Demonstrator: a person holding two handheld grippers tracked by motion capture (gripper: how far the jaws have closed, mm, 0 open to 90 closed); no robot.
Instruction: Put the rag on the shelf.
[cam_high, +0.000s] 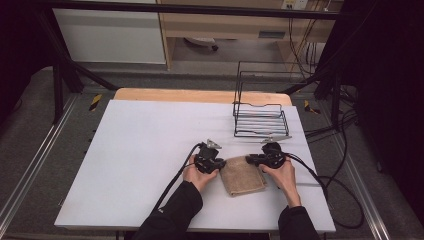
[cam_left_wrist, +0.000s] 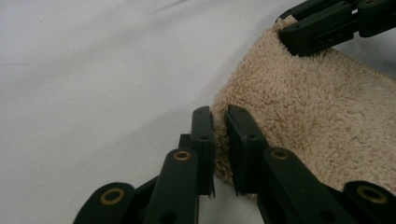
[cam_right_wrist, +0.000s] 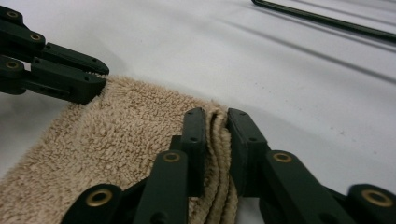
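Folded tan towel (cam_high: 243, 175) lies on the white desk (cam_high: 145, 150), toward the near right, just in front of the black wire rack (cam_high: 260, 120). Left hand-held gripper (cam_left_wrist: 219, 140) is clamped on the towel's far left corner; its jaws are nearly together with the pile edge pinched between them. Right hand-held gripper (cam_right_wrist: 215, 140) is clamped on the far right corner, with several stacked layers visible between its jaws. Each gripper view also catches the other gripper biting the opposite corner of the same far edge. Step in hand, as judged: both corners are secured, ready to lift or carry the edge for another fold or a move. The next move calls for raising both hands together at equal pace, keeping the span between them so the edge stays taut and no inner layer slips out of the right grip. Room: the desk's broad left half is bare and offers free travel. The rack stands near behind the grippers, so a forward swing is tight. The desk's right edge is close to the right hand (cam_high: 283, 175).
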